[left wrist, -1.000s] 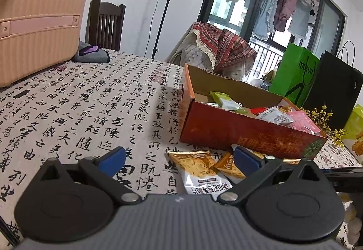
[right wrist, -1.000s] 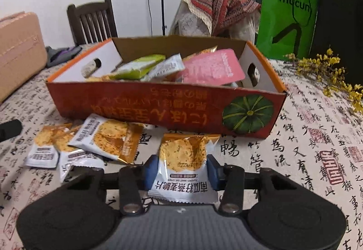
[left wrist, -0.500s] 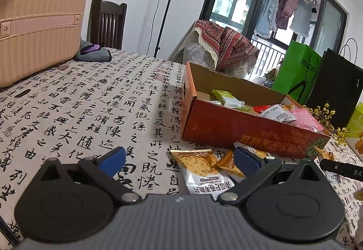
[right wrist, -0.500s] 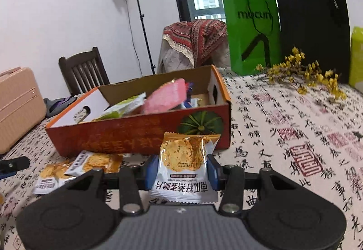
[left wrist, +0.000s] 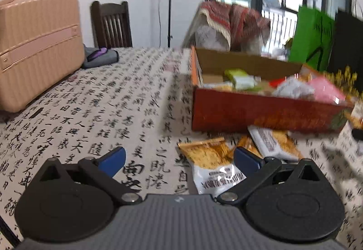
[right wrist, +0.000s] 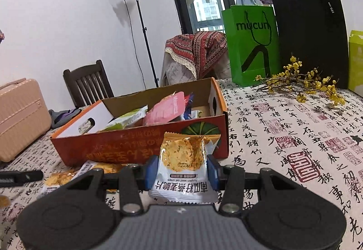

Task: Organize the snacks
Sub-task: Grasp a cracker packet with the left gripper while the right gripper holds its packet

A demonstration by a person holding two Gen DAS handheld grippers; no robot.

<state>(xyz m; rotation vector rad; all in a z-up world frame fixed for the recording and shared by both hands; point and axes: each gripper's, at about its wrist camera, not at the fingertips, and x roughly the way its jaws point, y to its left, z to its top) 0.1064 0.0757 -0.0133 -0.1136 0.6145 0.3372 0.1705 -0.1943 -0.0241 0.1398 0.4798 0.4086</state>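
The right gripper (right wrist: 181, 169) is clamped on a pumpkin-seed crisp packet (right wrist: 183, 167), held upright off the table (right wrist: 283, 134) in front of the near long side of the orange snack box (right wrist: 127, 148), close to the box corner with the pumpkin picture. Only the right wrist view shows this packet properly; from the left wrist camera the scene is smeared by motion. The left gripper (left wrist: 179, 160) has its blue pads spread wide with nothing between them, hovering low over the calligraphy tablecloth, and just past its right finger (left wrist: 246, 160) lies a loose crisp packet (left wrist: 213, 165) flat on the cloth. The left view shows three loose packets on the table along the box's near side: that one, a second packet (left wrist: 273, 143) nearer the box wall, and an orange sliver (left wrist: 248, 144) of a third between them. The right view catches only parts of two of them, at the box's left end. Inside the box I can see a green pouch (right wrist: 127, 118) and a pink pouch (right wrist: 165, 108) among others too jumbled to count. The right view alone shows the green bag (right wrist: 251, 45), the black bag (right wrist: 310, 32) and one sprig of yellow flowers (right wrist: 301, 82) by the table's far edge. One pink suitcase (left wrist: 36, 45) sits at the table's left edge.
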